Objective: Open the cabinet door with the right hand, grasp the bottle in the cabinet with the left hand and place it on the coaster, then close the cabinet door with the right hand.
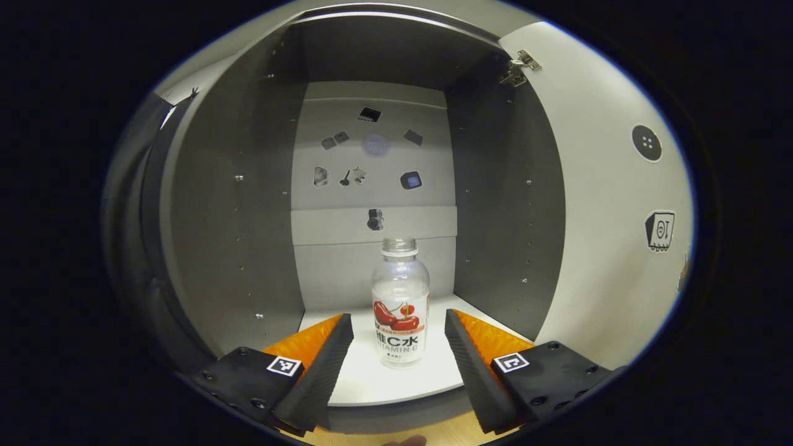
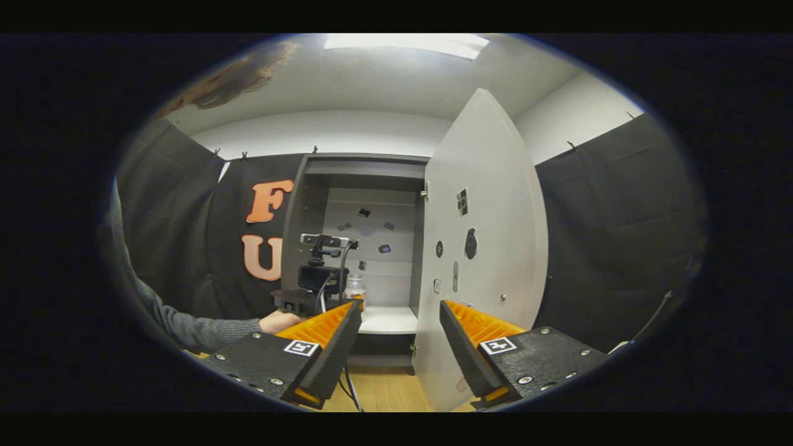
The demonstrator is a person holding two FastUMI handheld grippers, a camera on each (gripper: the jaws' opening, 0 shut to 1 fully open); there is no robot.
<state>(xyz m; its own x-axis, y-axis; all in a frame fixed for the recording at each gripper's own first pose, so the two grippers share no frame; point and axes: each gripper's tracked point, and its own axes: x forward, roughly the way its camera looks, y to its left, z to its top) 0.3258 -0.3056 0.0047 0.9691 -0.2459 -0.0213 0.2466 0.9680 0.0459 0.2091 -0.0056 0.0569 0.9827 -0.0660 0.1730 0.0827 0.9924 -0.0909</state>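
A: Inside the cabinet (image 1: 248,204), left gripper view, item by item from the left?

B: Grey left wall, bare. Left gripper (image 1: 399,347) next: jaws spread wide, holding nothing, fingertips just past the front edge of the white shelf (image 1: 365,384). Bottle (image 1: 400,303): clear, upright, capless, standing near the shelf's front edge, between the two fingers, touching neither, with a gap on each side. Right of that, grey right wall, then the cabinet door (image 1: 613,204) swung wide, hinge at the top.

A: Right gripper view, same order?

B: A sleeve and hand (image 2: 279,321) at the left, holding the left gripper (image 2: 322,272) at the cabinet mouth. The bottle (image 2: 354,288) sits just behind it on the shelf. Right gripper (image 2: 401,337): jaws wide apart, empty, standing back from the cabinet. Door (image 2: 483,248) stands open, its free edge toward the camera, near the right finger; whether they touch I cannot tell. Wood floor (image 2: 384,390) shows below the cabinet.
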